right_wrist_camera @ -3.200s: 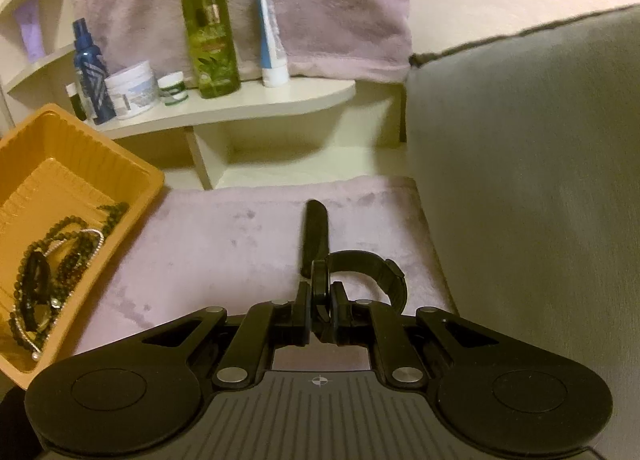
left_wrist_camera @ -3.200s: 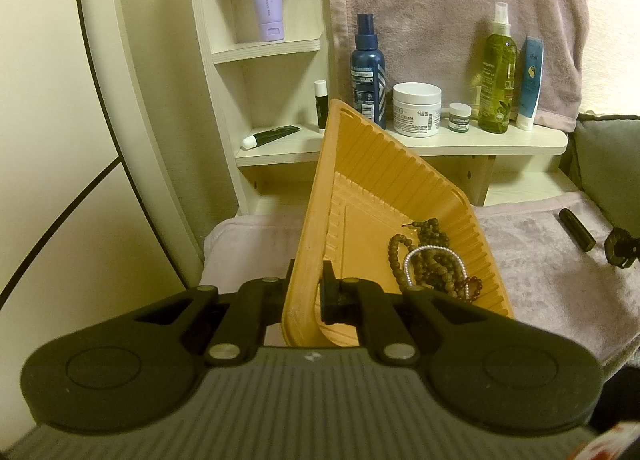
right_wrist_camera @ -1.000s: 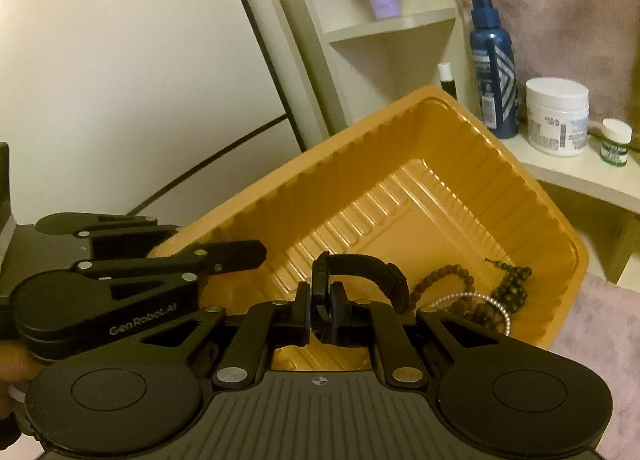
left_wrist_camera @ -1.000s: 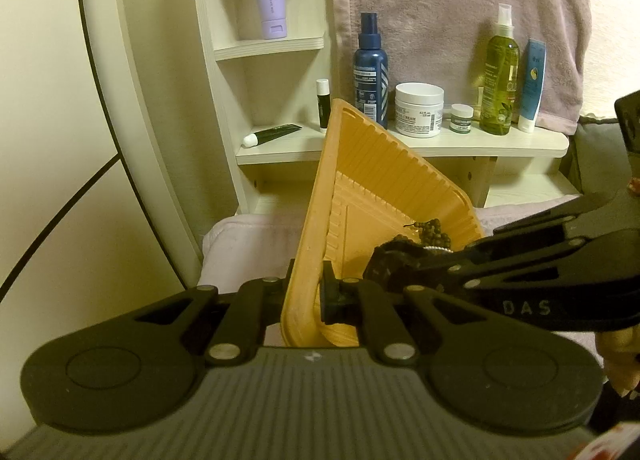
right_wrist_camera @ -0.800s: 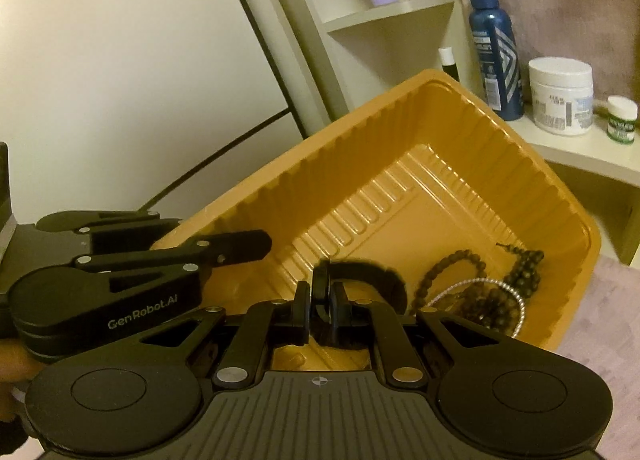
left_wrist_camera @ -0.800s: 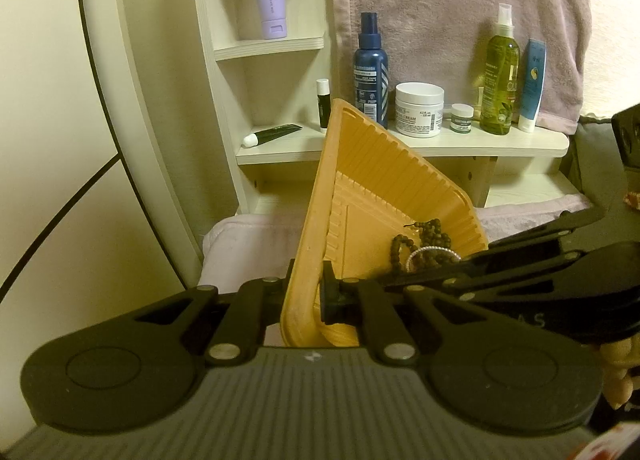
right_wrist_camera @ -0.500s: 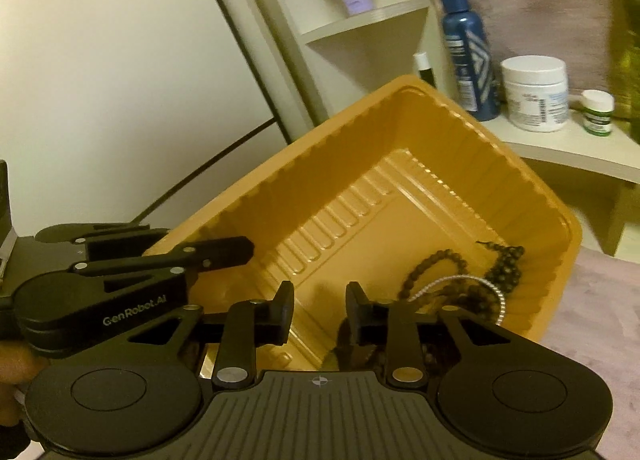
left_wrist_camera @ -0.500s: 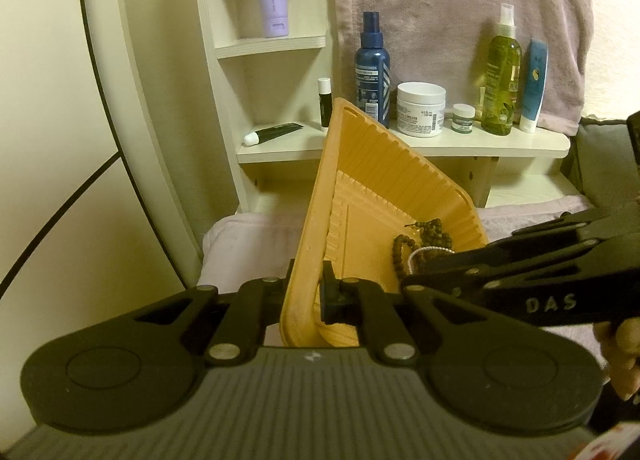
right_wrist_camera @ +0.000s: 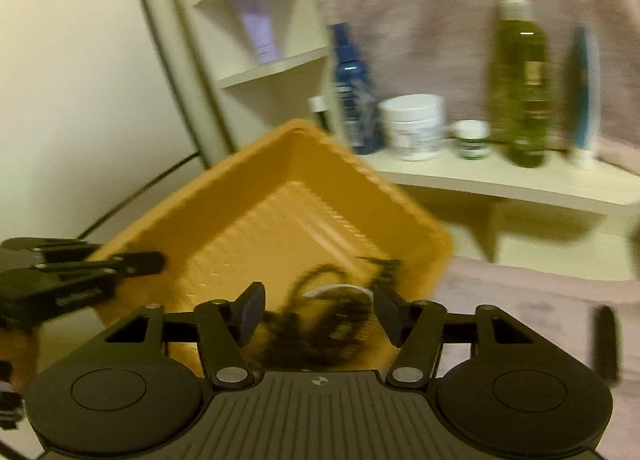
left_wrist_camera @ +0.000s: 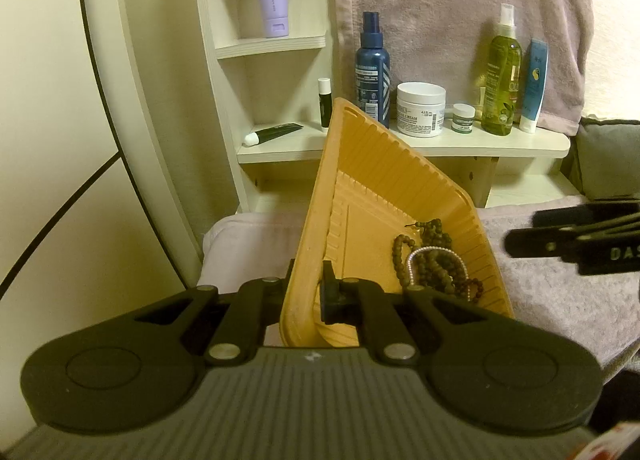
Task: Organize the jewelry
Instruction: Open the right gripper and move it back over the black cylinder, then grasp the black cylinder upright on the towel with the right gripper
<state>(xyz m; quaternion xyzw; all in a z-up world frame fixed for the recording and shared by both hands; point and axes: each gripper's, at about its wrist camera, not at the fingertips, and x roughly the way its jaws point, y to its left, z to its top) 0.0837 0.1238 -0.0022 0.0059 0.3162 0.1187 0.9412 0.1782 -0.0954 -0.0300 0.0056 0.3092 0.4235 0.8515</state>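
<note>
An orange ribbed tray (left_wrist_camera: 400,176) is tilted up off the mauve cloth, and my left gripper (left_wrist_camera: 310,288) is shut on its near rim. Dark bead strings and a silver bracelet (left_wrist_camera: 432,260) lie in its low corner. My right gripper (right_wrist_camera: 320,314) hangs just outside the tray (right_wrist_camera: 260,180), its jaws opening and pressing on nothing. Past its fingers the jewelry pile (right_wrist_camera: 320,324) is a dark blur. In the left wrist view the right gripper (left_wrist_camera: 528,230) reaches in from the right edge. The left gripper (right_wrist_camera: 156,260) shows at the tray's left rim.
A pale shelf (left_wrist_camera: 500,148) behind the tray carries a blue spray bottle (left_wrist_camera: 372,68), a white jar (left_wrist_camera: 420,108), a green bottle (left_wrist_camera: 502,76) and tubes. A mauve towel (left_wrist_camera: 460,0) hangs above it. A black stick (right_wrist_camera: 608,344) lies on the cloth (left_wrist_camera: 560,300). A grey cushion (left_wrist_camera: 608,156) stands at right.
My right gripper let go of the black band over the tray, opened wide and drew back to the right, out of the tray. The left gripper and the tray stayed put.
</note>
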